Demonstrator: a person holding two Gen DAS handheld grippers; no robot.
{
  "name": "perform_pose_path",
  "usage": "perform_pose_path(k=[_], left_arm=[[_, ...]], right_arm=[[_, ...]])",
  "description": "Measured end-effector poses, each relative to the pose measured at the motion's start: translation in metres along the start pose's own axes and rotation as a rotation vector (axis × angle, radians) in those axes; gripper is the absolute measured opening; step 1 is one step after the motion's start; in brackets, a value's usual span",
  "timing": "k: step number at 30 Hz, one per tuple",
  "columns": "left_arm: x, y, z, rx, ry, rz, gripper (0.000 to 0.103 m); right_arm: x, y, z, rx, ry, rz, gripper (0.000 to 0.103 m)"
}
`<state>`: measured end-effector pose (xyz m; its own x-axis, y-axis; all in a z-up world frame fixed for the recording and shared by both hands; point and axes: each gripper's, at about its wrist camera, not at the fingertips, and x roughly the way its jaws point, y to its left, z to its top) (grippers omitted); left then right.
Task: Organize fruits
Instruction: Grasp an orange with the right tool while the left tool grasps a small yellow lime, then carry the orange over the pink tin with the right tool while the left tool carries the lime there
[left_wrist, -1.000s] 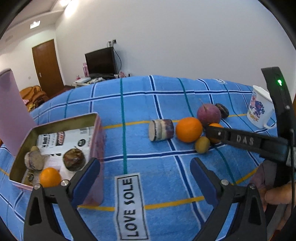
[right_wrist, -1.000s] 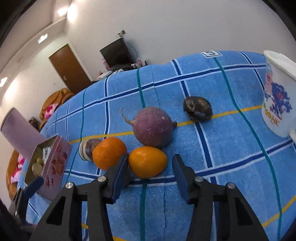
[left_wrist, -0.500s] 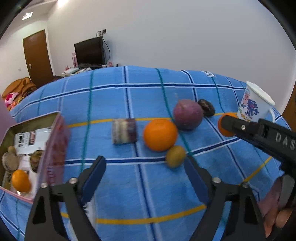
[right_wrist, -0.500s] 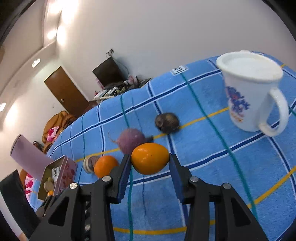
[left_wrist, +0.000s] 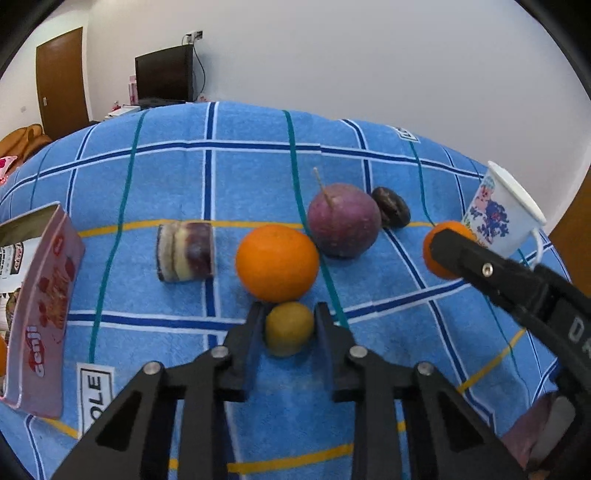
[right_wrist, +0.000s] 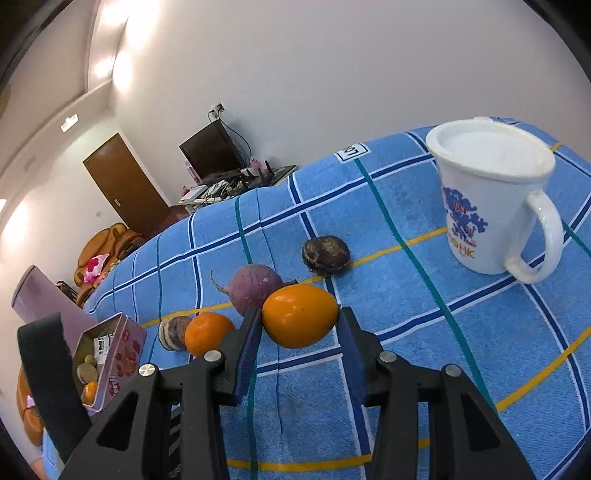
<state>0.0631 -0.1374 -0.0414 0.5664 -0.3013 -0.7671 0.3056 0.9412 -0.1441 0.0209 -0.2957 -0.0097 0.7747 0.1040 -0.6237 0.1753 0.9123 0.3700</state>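
My left gripper is shut on a small yellow-green fruit that rests on the blue checked cloth, just in front of a round orange. My right gripper is shut on an oval orange fruit and holds it above the cloth. In the left wrist view that fruit shows at the right, half behind the right gripper's finger. A purple round fruit, a dark wrinkled fruit and a striped cut piece lie nearby. An open pink tin holds several fruits.
A white printed mug stands on the cloth at the right, beyond the held oval fruit. The pink tin sits at the left edge, its lid raised behind it. Past the cloth are a television, a door and a sofa.
The left gripper swung right from the tin to the small yellow-green fruit and closed on it. The right gripper closed on the oval orange fruit and lifted it off the cloth.
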Motion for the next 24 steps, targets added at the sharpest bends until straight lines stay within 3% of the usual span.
perform_pose_path(k=[6,14,24], left_arm=[[-0.039,0.018,-0.013,0.076,-0.11,0.003,0.029],[-0.085,0.05,-0.025,0.169,-0.265,-0.064,0.029],[-0.08,0.066,-0.017,0.138,-0.297,0.015,0.029]], right_arm=[[-0.003,0.003,-0.003,-0.029,-0.031,-0.027,0.044],[-0.014,0.027,-0.009,-0.119,-0.116,0.049,0.044],[-0.022,0.054,-0.023,-0.251,-0.22,0.019,0.044]])
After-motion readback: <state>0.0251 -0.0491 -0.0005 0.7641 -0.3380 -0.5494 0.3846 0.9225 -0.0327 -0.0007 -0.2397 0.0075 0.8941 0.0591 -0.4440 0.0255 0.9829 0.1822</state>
